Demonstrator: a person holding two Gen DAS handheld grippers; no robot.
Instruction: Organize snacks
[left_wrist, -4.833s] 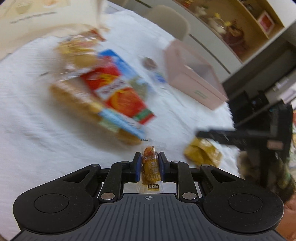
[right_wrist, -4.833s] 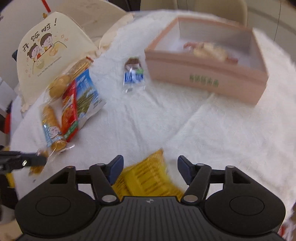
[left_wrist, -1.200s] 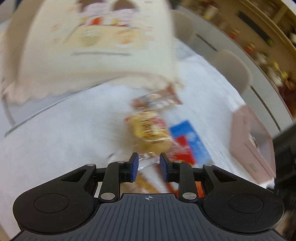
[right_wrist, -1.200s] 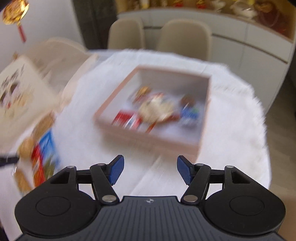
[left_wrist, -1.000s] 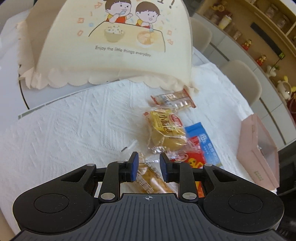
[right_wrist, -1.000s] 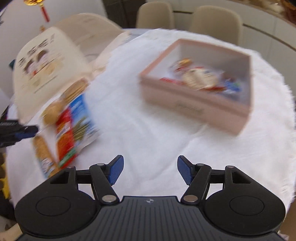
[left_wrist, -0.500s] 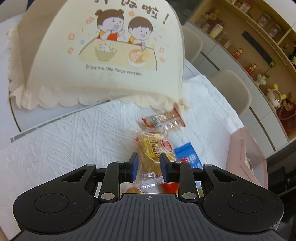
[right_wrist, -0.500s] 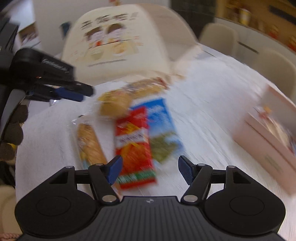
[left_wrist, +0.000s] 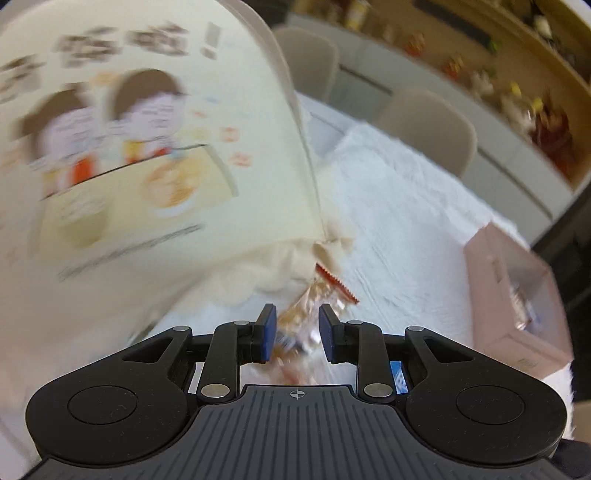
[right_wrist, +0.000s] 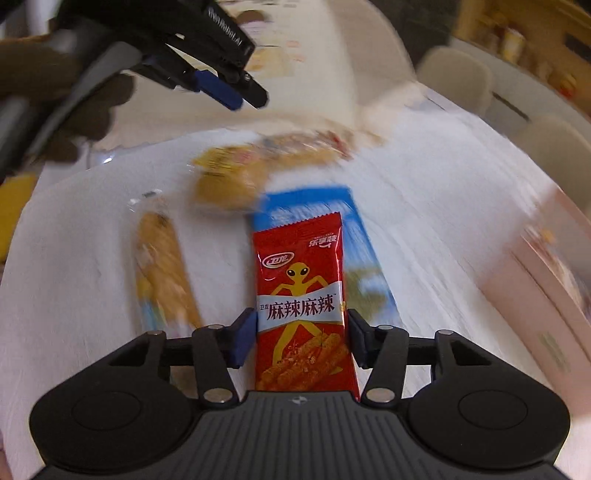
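The red snack packet (right_wrist: 301, 306) is a glossy sachet printed with a yellow alien figure, a white band of Chinese characters and a picture of spicy sticks at its near end. It sits between the fingers of the right gripper (right_wrist: 301, 338), whose blue pads stand at its two long edges; whether they actually press it I cannot tell. Its long axis runs from 6 to 12 o'clock in the right wrist view, serrated top edge away from the camera. Under it, toward 1 o'clock, lies a blue packet (right_wrist: 354, 236); at 10 o'clock lies a long clear-wrapped biscuit stick (right_wrist: 164, 266), and at 11 o'clock a blurred yellow cake packet (right_wrist: 225, 177) with a clear, red-ended packet (right_wrist: 299, 147) beyond. All rest on a white tablecloth (right_wrist: 436, 206). The pink box (right_wrist: 543, 295) stands at 3 o'clock. The left gripper (left_wrist: 297, 334), jaws slightly apart, hovers with that red-ended wrapper (left_wrist: 314, 302) showing between its fingers, not visibly clamped. A cream cartoon-printed food cover (left_wrist: 147, 147) fills its view from 9 to 12 o'clock, its scalloped edge touching the wrapper.
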